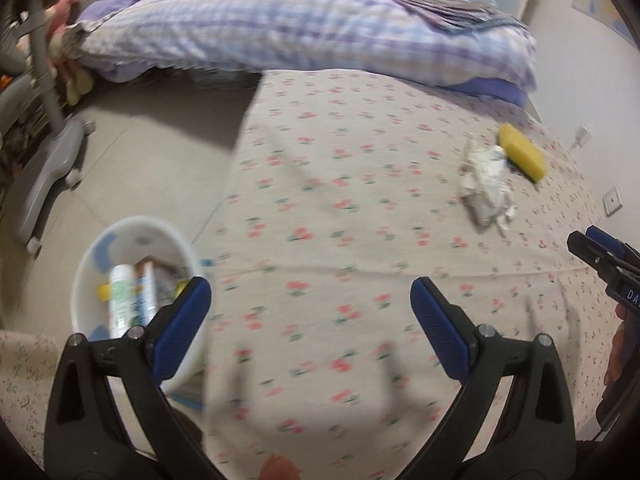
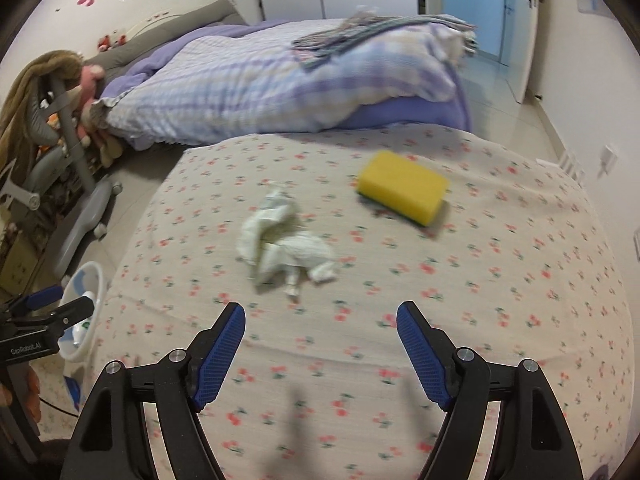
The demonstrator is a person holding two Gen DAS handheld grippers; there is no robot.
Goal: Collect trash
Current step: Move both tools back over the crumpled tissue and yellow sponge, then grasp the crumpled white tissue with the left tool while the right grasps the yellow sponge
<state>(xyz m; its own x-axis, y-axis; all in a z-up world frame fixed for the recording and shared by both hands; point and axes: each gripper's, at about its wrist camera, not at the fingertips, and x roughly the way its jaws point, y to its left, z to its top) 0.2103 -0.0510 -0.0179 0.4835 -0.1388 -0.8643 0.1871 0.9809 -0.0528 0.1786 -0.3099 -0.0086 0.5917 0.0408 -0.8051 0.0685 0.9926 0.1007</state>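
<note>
Left wrist view: left gripper [image 1: 310,306] spread and empty beside the white bin [image 1: 132,280] at near left — right wrist view: right gripper [image 2: 320,336] spread, approaching the crumpled tissue [image 2: 284,240] just ahead, likely next pinched; yellow sponge [image 2: 402,186] farther right.

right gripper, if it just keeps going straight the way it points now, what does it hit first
Most likely the crumpled tissue, which lies on the floral sheet just ahead of the open right gripper, slightly left of its centre line. The yellow sponge sits farther back to the right. Depth is uncertain.
</note>
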